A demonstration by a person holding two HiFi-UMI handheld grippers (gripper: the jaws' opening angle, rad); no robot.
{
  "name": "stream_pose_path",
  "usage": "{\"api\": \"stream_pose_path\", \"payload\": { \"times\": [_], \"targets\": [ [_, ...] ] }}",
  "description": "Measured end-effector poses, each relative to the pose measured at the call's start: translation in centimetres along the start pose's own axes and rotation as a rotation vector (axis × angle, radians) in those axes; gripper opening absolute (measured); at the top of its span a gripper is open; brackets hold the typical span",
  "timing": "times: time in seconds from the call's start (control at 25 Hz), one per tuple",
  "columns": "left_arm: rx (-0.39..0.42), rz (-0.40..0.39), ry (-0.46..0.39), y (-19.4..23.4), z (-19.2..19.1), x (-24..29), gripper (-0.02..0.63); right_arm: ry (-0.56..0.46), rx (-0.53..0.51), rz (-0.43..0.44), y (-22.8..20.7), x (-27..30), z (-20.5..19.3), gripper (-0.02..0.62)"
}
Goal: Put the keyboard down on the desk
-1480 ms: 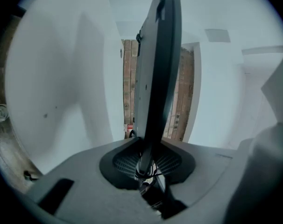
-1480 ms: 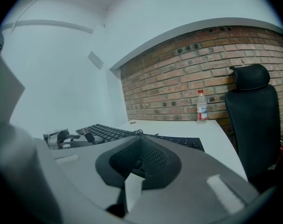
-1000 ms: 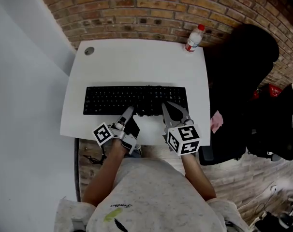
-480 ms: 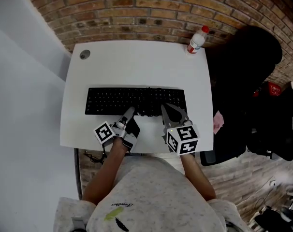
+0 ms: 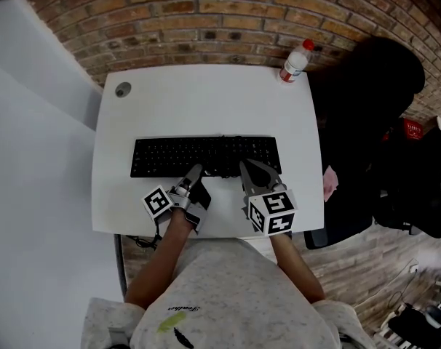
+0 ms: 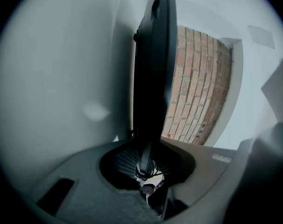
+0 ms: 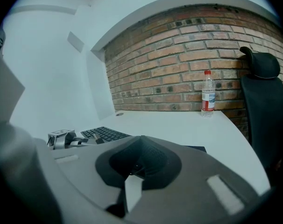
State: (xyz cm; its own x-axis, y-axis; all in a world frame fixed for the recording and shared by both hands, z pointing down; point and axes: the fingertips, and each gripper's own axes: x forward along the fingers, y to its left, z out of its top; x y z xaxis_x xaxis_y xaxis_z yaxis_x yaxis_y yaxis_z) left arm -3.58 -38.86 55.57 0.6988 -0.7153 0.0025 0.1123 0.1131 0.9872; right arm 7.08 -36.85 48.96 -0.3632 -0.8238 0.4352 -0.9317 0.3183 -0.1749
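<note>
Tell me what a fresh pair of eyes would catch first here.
The long black keyboard stretches across the white desk, the left gripper clamped on its near edge and the right gripper open at the same edge. A red-capped bottle stands at the desk's far right corner by the brick wall.

An office, by its white desk (image 5: 206, 100) with a keyboard (image 5: 206, 155), black office chair (image 5: 366, 107) and brick wall (image 5: 206, 20).
</note>
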Motion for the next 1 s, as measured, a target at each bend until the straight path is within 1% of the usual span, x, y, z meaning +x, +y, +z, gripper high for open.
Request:
{"api": "stream_pose_path", "payload": {
  "times": [0.24,0.56,0.68,0.84,1.0],
  "targets": [
    [-0.001,0.008,-0.004,0.2,-0.2,0.0,0.074,0.004,0.014,-0.004,-0.2,-0.1,-0.5,0.009],
    [0.007,0.041,-0.037,0.7,-0.1,-0.1,0.071,0.016,0.014,-0.001,0.3,-0.4,-1.5,0.009],
    [0.011,0.084,-0.051,1.7,0.1,-0.5,0.075,0.011,0.016,-0.005,0.3,-0.8,-1.5,0.009],
    [0.028,0.128,-0.066,2.0,0.2,-0.7,0.107,0.004,0.018,-0.008,0.3,-1.3,-1.4,0.009],
    [0.025,0.149,-0.074,2.1,0.1,-0.6,0.149,0.002,0.021,-0.011,0.2,-1.9,-1.7,0.009]
  ]
}}
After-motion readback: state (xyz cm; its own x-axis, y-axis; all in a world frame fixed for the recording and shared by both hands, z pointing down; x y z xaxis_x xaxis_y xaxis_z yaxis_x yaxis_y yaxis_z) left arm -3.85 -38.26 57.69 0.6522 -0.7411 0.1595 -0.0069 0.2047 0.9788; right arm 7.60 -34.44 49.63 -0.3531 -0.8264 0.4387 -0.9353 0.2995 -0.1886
